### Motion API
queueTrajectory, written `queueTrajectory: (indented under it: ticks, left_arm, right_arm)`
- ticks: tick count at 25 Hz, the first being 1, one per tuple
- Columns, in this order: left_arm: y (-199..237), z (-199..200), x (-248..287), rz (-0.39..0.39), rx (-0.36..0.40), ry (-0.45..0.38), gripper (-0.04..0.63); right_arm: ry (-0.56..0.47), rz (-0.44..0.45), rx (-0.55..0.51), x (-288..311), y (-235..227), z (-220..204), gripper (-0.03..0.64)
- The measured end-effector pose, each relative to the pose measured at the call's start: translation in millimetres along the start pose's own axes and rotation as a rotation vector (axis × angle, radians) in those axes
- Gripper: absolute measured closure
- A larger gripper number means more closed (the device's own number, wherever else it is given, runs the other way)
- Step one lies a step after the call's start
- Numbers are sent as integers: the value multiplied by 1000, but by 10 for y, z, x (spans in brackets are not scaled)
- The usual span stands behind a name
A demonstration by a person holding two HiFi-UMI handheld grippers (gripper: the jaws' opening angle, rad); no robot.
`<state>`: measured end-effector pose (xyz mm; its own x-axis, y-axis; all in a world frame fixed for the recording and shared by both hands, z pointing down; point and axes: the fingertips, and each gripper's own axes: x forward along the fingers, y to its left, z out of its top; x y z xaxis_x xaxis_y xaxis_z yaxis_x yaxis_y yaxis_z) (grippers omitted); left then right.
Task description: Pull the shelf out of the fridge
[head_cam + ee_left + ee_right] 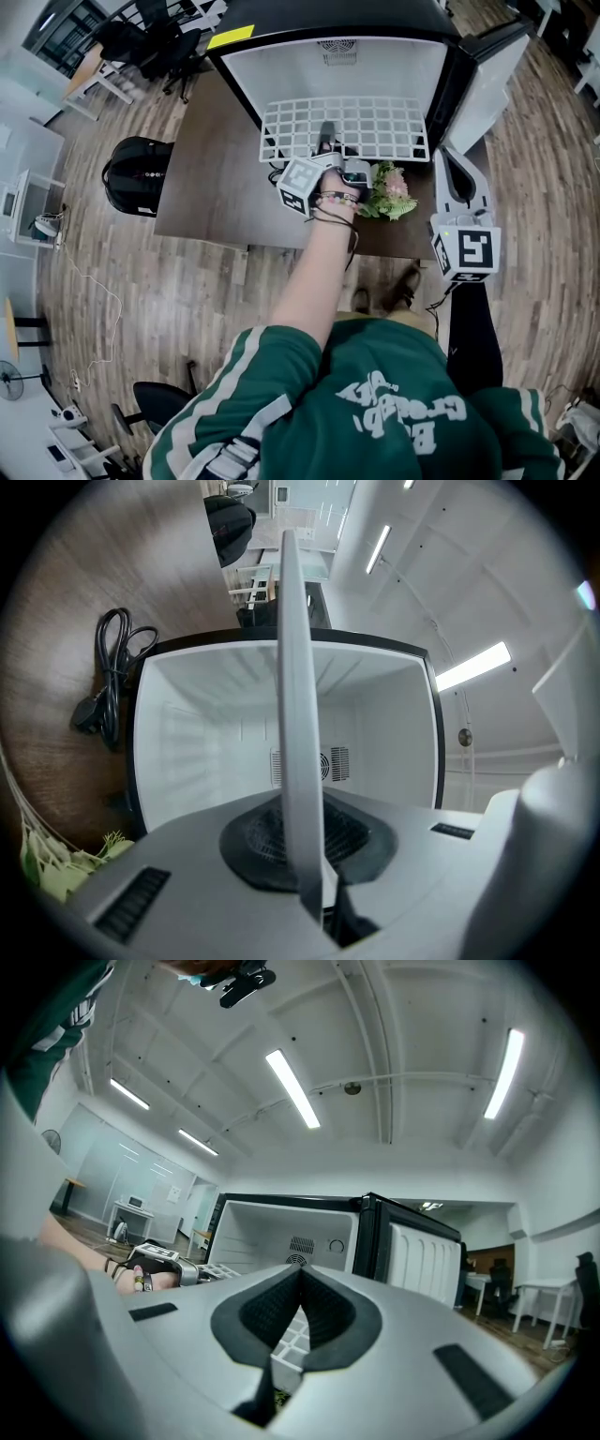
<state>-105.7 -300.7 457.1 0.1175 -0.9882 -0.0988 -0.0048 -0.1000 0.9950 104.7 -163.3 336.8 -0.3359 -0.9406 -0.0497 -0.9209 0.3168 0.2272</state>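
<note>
Left tongs [309, 850] clenched on front edge of shelf [375, 127], half out of fridge [337, 56] over tabletop [216, 187]. Right tongs [300, 1288] clenched empty, off to side. Risk: one-point grip; once rear clears fridge, shelf may twist, slip, drop onto flowers [389, 192].

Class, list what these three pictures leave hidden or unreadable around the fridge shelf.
Head view: where the left gripper pinches the shelf, covered by its body and the hand.
Head view: print on the yellow label on the fridge, too small.
Left gripper view: the shelf's grid, seen edge-on only.
Right gripper view: the flowers, nearly all hidden behind the body of the right gripper.
</note>
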Motion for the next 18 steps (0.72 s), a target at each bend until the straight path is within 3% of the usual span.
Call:
queueTrajectory:
  ticks: [18]
  left_arm:
    - [22, 5, -51, -62, -1, -23, 558]
  right_arm:
    - [28, 11, 12, -72, -48, -100, 607]
